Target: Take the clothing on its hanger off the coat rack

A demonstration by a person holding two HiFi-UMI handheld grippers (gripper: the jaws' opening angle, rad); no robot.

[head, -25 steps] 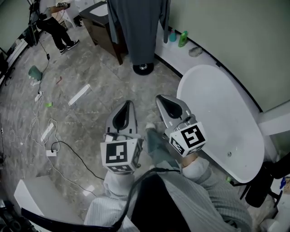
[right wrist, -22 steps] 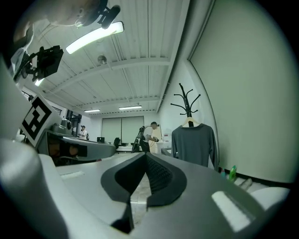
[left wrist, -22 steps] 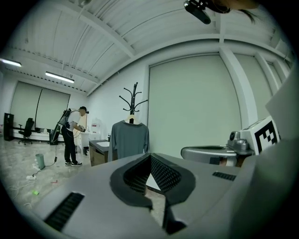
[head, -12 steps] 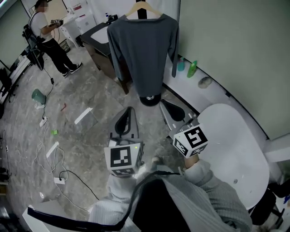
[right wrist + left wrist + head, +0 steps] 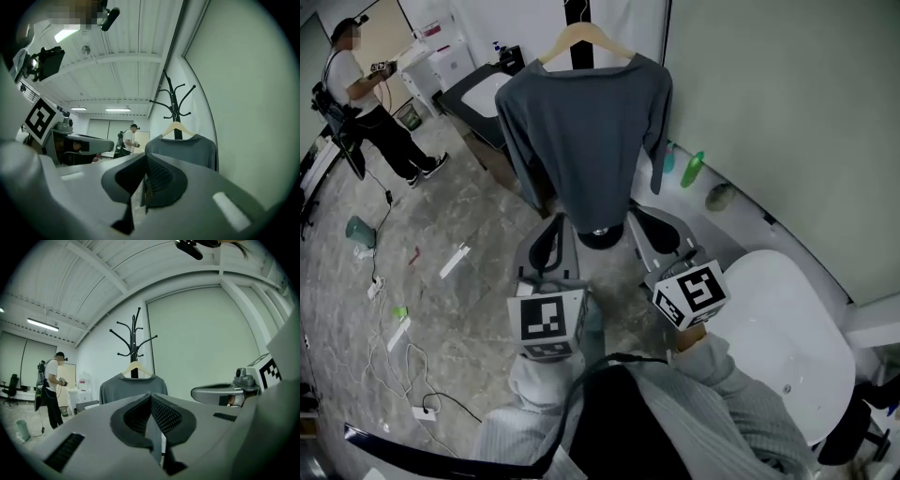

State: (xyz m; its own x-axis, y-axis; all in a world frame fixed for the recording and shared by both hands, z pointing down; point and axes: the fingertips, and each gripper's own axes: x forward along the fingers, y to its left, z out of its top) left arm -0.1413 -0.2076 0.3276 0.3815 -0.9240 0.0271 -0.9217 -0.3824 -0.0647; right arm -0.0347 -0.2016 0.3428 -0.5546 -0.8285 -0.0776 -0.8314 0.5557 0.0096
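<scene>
So the big change over the last second is the view swinging up and the person closing in on the rack. A second back the head view only catches the hem and the foot of the stand, and now the whole dark grey long-sleeved top [image 5: 581,141] is in frame, hanging on its pale wooden hanger [image 5: 581,39] on the black coat rack [image 5: 135,333], right ahead and a bit above both tools. The left gripper [image 5: 151,399] and right gripper [image 5: 144,161] have come forward with it. In the head view their tips now sit near the hem, either side of the rack's round black base [image 5: 600,236], where before they were well short of it. Both claws are pinched fully together with nothing between them, same as a second ago, so nothing's been grabbed yet. To me this is still the approach: they'd need to go up toward the hanger and at least one would have to open before any lifting happens. How the hook sits on the rack I honestly can't tell, since it's tiny in both gripper views and cut off at the top of the head view. The white bathtub [image 5: 797,347] is off to the right, and a person [image 5: 366,103] stands far back on the left, out of the way.
</scene>
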